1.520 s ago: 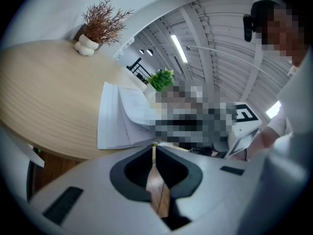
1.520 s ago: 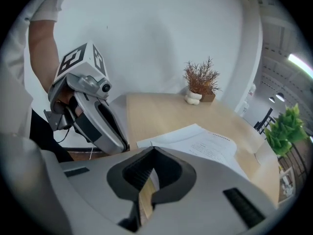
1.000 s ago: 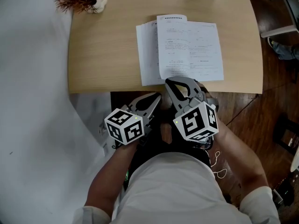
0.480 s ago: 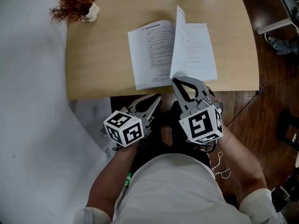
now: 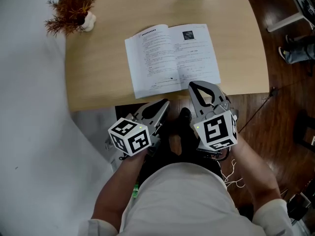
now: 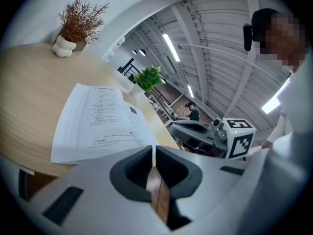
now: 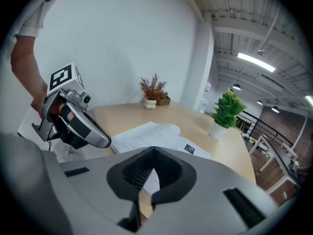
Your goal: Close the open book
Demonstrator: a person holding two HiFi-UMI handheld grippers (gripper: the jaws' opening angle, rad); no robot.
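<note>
The open book (image 5: 172, 58) lies flat on the wooden table (image 5: 96, 85), near its front edge, with both printed pages showing. My right gripper (image 5: 197, 86) is shut and empty, its tip just at the book's near right corner, over the table edge. My left gripper (image 5: 160, 104) is shut and empty too, held below the table edge, short of the book. The book (image 6: 98, 121) spreads out ahead in the left gripper view, with the right gripper (image 6: 195, 133) beside it. In the right gripper view the book (image 7: 151, 136) lies beyond the shut jaws and the left gripper (image 7: 73, 124) hangs at left.
A dried brown plant in a white pot (image 5: 74, 11) stands at the table's far left corner. A green potted plant (image 7: 226, 112) stands at the far edge. Dark wooden floor and chair legs (image 5: 290, 18) lie to the right. The person's legs are under the grippers.
A page that stood upright half a second ago has fallen to the right, and the book now lies open flat. The right gripper has edged slightly right; the left has stayed put.
</note>
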